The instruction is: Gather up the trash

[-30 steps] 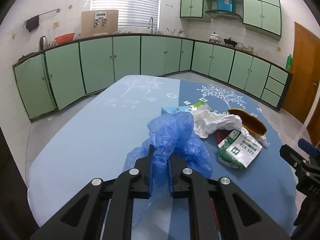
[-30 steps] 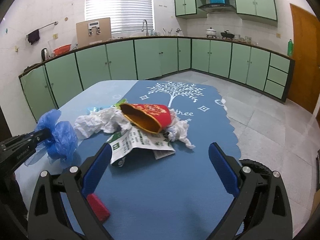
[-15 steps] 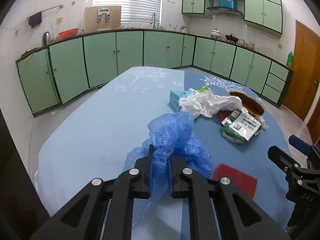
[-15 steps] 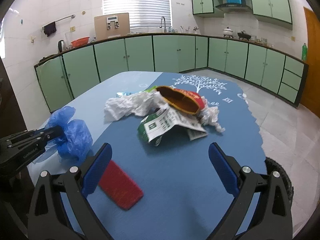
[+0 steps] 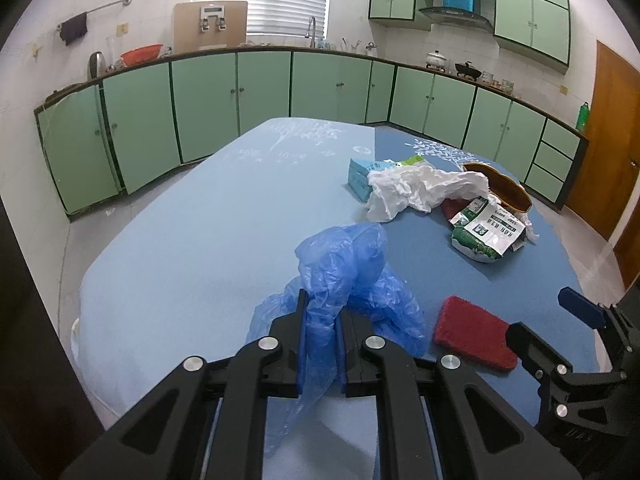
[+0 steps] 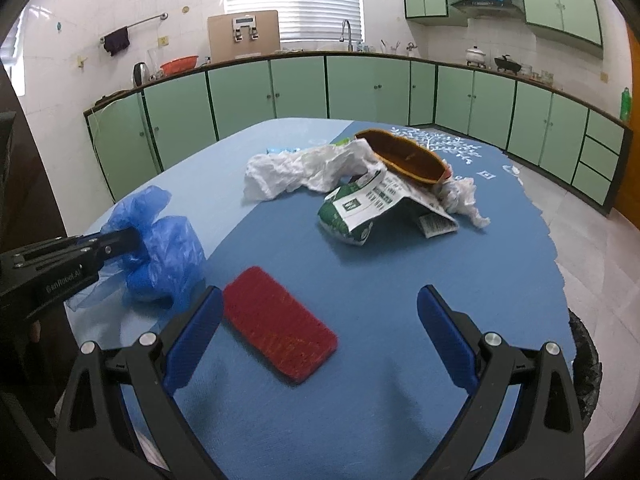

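My left gripper (image 5: 321, 312) is shut on a crumpled blue plastic bag (image 5: 348, 268), held at the near left of the blue table; the bag also shows in the right wrist view (image 6: 160, 236). My right gripper (image 6: 318, 308) is open and empty above a red scouring pad (image 6: 278, 332), which also shows in the left wrist view (image 5: 474, 332). Farther back lies a trash pile: crumpled white paper (image 6: 304, 168), a green and white packet (image 6: 360, 208), a red and brown pouch (image 6: 404, 156) and a light blue carton (image 5: 360, 176).
The table (image 6: 400, 360) has a blue cloth and ends close on the right, over tiled floor. A black bin rim (image 6: 584, 360) shows at the lower right. Green cabinets (image 6: 300, 88) line the far walls.
Both grippers have drawn back toward the near table edge. The trash pile looks farther away and the red pad has come fully into view. The left gripper stays shut on the bag.
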{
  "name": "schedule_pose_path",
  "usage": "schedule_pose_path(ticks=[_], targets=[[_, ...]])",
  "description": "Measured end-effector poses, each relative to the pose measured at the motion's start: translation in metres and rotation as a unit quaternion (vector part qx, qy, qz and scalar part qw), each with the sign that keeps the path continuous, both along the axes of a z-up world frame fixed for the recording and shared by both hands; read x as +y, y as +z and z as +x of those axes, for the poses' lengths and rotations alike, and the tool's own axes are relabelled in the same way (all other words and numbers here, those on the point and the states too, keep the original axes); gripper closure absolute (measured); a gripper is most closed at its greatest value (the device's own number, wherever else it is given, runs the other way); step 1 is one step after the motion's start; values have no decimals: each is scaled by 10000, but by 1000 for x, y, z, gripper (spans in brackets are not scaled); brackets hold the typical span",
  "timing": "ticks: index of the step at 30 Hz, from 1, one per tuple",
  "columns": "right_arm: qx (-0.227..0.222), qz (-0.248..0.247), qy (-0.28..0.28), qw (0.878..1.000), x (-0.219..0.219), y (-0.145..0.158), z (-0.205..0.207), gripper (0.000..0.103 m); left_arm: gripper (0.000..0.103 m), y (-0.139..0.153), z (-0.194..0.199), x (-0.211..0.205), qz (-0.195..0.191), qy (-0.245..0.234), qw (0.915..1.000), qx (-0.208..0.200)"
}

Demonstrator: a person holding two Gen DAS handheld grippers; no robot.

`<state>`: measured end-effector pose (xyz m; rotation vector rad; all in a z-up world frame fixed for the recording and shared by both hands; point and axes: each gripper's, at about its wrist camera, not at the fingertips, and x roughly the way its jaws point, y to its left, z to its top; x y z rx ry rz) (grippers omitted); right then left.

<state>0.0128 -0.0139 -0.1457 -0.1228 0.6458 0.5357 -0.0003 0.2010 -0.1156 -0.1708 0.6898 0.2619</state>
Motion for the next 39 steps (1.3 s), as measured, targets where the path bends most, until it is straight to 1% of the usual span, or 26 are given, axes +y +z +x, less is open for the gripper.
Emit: schedule_pose_path(ticks=[8,9,11,12,13,23,28,35,39], targets=[[69,-111,144,9998,5,-8,-2,9,92,-3,2,2,-57,9,10000,31],[83,-124,166,9998,6,-9,-2,9,92,-3,2,2,-61,10,10000,33],[115,-137,213,9996,6,-10,-2,14,92,-3,3,2,-59,9,10000,36],[145,-137,241,9995,7,-11,-2,17,92,-3,3,2,-59,8,10000,38],[170,-139,260,9994,7,-12,-1,18,92,-3,3,2,-58,8,10000,43],[299,-226,335,9987,8,-20,-1,19,92,-6,4,3,-39,1,10000,79],[365,-277,396,9982,9,-22,-2,24,92,-6,4,2,-39,-2,10000,89],[442,-323,558,9969,13,-25,-4,43,92,-6,4,2,-41,2,10000,86],[447,-310,574,9969,12,-24,-3,46,92,-6,4,2,-39,0,10000,86]])
